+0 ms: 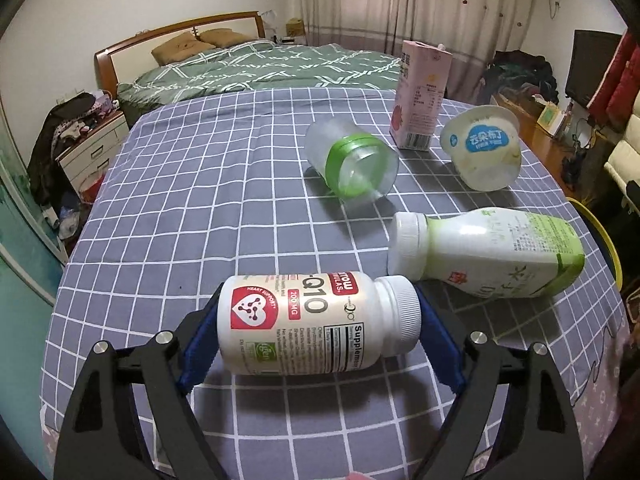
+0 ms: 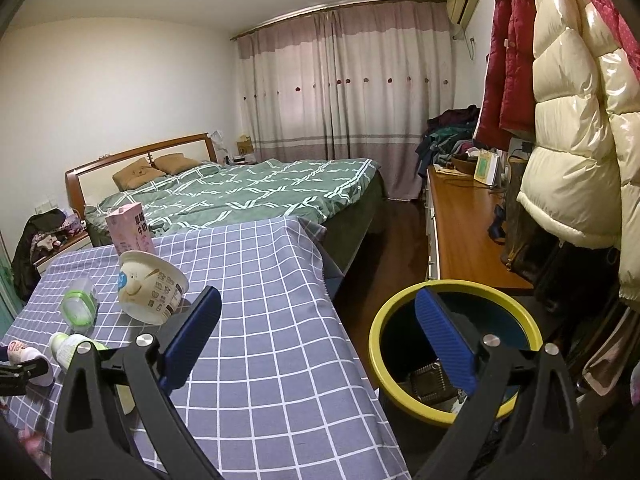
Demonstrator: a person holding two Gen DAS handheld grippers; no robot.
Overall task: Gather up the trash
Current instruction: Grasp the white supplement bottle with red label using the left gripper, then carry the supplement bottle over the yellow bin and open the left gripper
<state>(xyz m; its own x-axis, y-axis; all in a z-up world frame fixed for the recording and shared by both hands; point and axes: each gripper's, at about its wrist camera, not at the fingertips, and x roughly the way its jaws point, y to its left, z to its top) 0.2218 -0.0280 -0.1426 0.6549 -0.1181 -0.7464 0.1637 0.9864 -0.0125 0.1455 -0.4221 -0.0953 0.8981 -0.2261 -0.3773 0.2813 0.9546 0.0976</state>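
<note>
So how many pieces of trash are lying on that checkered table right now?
5. A supplement bottle sits between the left gripper's fingers; a green drink bottle lies right of it; behind are a clear jar, a tipped pudding cup and an upright pink carton. More could be hidden.

On the white supplement bottle point(image 1: 316, 322) I read "HEART SUPPORT" on a red heart badge, "Q10", "200 MG" and "Supplement" heading its facts panel. The red brand tag is sideways; I can only make out parts of it. The pudding cup point(image 1: 482, 147) carries a blue label in Chinese characters. The pink carton point(image 1: 420, 96) and green-white drink bottle point(image 1: 492, 254) have print too small to read.
</note>
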